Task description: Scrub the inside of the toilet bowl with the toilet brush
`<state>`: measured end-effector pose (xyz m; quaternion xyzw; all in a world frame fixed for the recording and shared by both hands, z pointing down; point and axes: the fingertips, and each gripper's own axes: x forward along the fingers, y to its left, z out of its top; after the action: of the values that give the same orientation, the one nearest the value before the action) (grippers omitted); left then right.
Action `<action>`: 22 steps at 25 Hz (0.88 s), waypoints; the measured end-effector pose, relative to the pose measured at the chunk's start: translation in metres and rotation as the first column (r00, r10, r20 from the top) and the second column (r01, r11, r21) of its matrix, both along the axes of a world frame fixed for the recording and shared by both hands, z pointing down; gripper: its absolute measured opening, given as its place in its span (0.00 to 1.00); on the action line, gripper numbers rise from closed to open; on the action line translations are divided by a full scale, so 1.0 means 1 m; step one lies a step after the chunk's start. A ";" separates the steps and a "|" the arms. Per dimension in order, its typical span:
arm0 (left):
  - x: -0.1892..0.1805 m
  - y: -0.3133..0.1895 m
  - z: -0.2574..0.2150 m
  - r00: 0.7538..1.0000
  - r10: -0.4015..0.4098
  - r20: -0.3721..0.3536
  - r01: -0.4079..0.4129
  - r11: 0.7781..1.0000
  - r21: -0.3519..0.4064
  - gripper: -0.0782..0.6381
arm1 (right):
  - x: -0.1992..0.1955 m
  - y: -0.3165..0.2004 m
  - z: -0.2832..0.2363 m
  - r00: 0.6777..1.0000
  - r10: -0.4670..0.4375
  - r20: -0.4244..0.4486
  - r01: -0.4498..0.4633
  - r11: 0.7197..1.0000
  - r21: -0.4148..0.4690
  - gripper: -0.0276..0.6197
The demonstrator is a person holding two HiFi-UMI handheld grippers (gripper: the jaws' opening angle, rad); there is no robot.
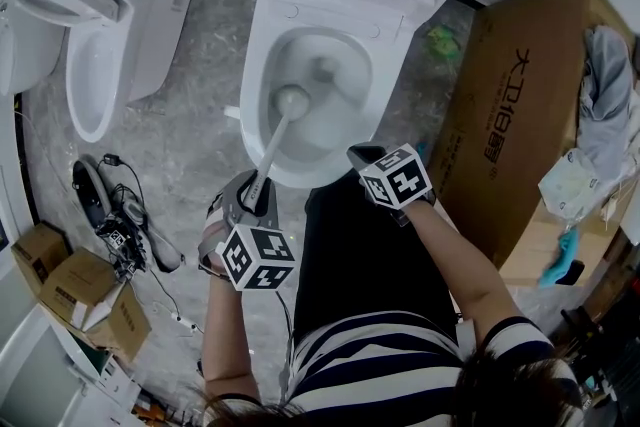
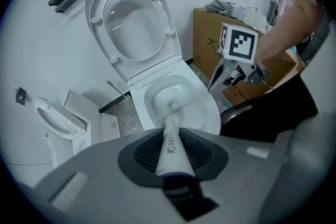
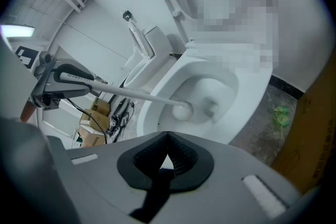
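Note:
A white toilet [image 1: 262, 45] stands with lid and seat raised; its bowl [image 1: 345, 105] is open below me. The white toilet brush [image 1: 292, 101] has its round head low inside the bowl, left of the drain. Its long handle [image 2: 171, 144] slants back into my left gripper [image 1: 256, 192], which is shut on it. In the right gripper view the brush head [image 3: 182, 109] rests on the bowl's inner wall. My right gripper [image 1: 363, 156] hovers over the bowl's near right rim, jaws shut [image 3: 167, 158] on nothing.
A second, smaller toilet [image 1: 95, 35] stands at the left. A large cardboard box [image 1: 520, 115] with cloths on top is close on the right. Small boxes [image 1: 75, 290] and tangled cables [image 1: 120, 220] lie on the marbled floor at lower left. A green scrap [image 1: 440, 40] lies beside the toilet.

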<state>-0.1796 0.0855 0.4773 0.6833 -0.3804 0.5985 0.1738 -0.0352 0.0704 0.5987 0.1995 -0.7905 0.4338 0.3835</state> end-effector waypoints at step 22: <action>0.035 -0.079 0.013 0.999 0.046 -0.018 -0.043 0.986 0.164 0.11 | 0.018 -0.010 0.006 1.000 0.016 0.000 -0.016 1.000 -0.008 0.04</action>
<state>-0.1448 0.0064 0.4902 0.7099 -0.4109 0.5618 0.1080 -0.0171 0.0599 0.6043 0.2044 -0.7873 0.4400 0.3805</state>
